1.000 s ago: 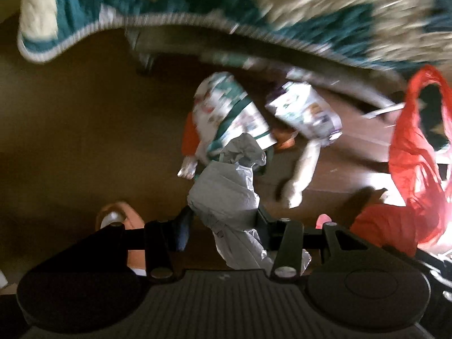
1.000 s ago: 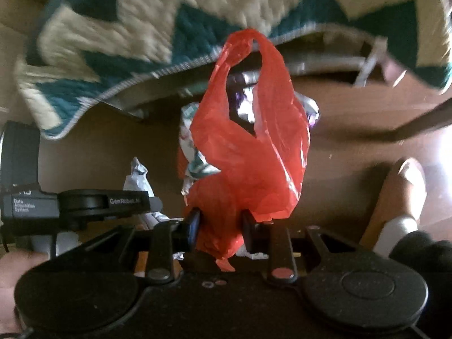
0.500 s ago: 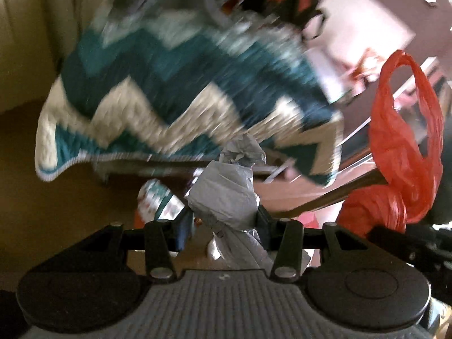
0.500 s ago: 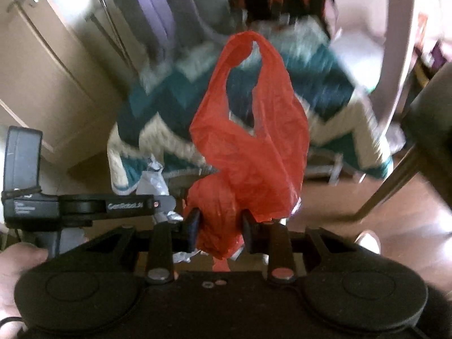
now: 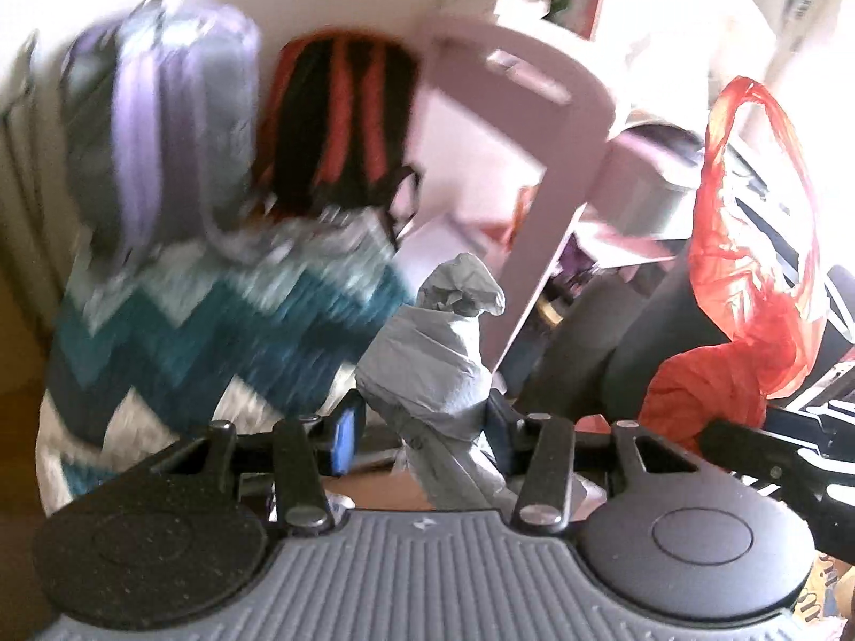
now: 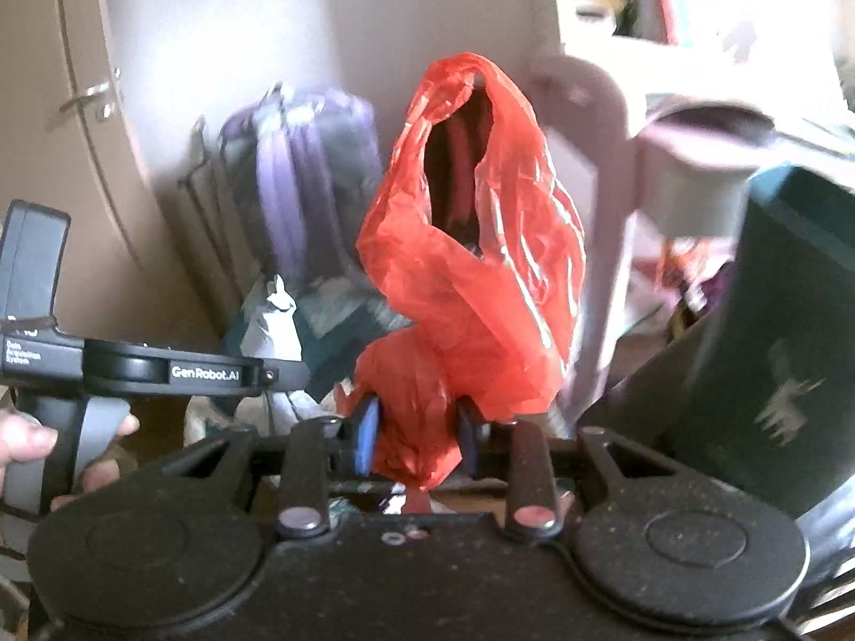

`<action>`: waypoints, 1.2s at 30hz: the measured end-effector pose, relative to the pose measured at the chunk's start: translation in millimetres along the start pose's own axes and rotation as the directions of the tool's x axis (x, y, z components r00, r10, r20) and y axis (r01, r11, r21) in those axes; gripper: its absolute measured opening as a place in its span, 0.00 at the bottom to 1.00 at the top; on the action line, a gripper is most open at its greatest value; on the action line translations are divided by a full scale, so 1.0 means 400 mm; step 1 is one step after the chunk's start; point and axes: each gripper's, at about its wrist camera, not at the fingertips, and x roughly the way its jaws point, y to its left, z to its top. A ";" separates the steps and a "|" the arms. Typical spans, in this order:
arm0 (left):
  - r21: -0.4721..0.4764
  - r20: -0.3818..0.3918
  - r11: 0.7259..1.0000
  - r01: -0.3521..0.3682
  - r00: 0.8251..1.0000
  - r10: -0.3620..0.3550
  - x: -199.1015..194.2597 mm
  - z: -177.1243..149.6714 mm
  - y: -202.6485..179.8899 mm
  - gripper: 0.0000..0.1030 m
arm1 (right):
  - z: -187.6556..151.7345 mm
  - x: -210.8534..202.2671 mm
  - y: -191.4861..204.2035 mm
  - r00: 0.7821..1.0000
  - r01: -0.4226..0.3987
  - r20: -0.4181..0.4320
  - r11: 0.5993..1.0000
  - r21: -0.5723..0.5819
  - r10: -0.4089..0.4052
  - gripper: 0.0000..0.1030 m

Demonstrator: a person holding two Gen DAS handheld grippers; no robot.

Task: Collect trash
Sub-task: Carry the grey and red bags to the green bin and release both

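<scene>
A lived-in bedroom: backpacks (image 5: 342,123) leaning at twelve o'clock, a zigzag blanket (image 5: 214,331) draping at nine, wardrobe door (image 6: 64,107) standing beyond.

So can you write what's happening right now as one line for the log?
left hand-held gripper: shut on grey crumpled paper | right hand-held gripper: shut on red plastic bag | paper not yet in bag

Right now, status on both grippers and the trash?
Left gripper shut on grey wad. Right gripper shut on red bag. Bag mouth faces up, wad not in. Nothing between.
</scene>
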 end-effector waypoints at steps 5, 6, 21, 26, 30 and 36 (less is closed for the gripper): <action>0.095 0.068 0.994 0.045 0.996 -0.051 -0.026 0.094 -0.143 0.46 | 0.049 -0.098 -0.073 0.991 0.099 0.094 0.995 -0.012 -0.097 0.28; 0.116 0.078 0.992 0.053 0.995 -0.063 -0.029 0.111 -0.173 0.46 | 0.059 -0.117 -0.093 0.988 0.116 0.107 0.993 -0.003 -0.115 0.28; 0.287 0.146 0.946 0.153 0.969 -0.201 0.015 0.308 -0.582 0.46 | 0.140 -0.222 -0.390 0.891 0.408 0.167 0.906 0.110 -0.421 0.29; 0.317 0.123 0.939 0.130 0.976 -0.177 0.098 0.328 -0.680 0.46 | 0.140 -0.180 -0.480 0.895 0.424 0.099 0.898 0.113 -0.435 0.29; 0.365 0.082 0.924 0.110 0.985 -0.149 0.176 0.340 -0.744 0.46 | 0.130 -0.138 -0.523 0.903 0.424 0.040 0.902 0.081 -0.428 0.29; 0.417 0.004 0.902 0.114 0.992 -0.128 0.266 0.323 -0.812 0.46 | 0.105 -0.081 -0.553 0.910 0.414 -0.040 0.908 0.067 -0.412 0.30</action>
